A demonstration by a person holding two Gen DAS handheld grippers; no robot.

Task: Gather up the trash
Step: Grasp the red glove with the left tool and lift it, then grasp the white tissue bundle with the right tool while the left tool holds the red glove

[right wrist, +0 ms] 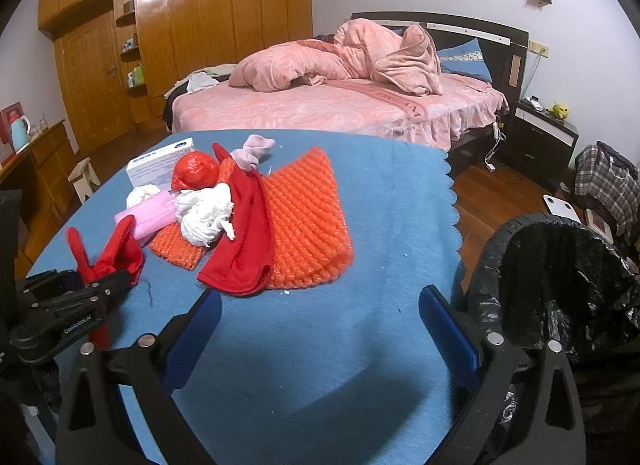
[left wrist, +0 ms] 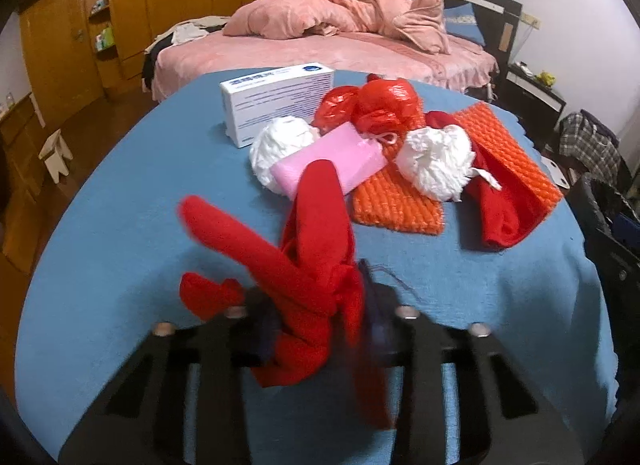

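A blue-covered table (right wrist: 360,345) holds a pile of trash: a white box (left wrist: 276,105), a red plastic bag (left wrist: 384,105), two white paper wads (left wrist: 436,165), a pink packet (left wrist: 340,161), orange bubble wrap (right wrist: 304,217) and a red cloth (right wrist: 248,241). My left gripper (left wrist: 320,305) is shut on a second red cloth (left wrist: 312,233), whose ends stick up in front of the pile. In the right wrist view it pinches that cloth (right wrist: 108,253) at the table's left edge. My right gripper (right wrist: 324,329) stands open over bare tablecloth, nothing between its blue pads (right wrist: 200,325).
A bin with a black liner (right wrist: 560,273) stands at the table's right side, close to my right gripper. Behind the table are a pink bed (right wrist: 340,105), a wooden wardrobe (right wrist: 200,25) and a dark nightstand (right wrist: 544,137). A small stool (right wrist: 84,181) stands at the left.
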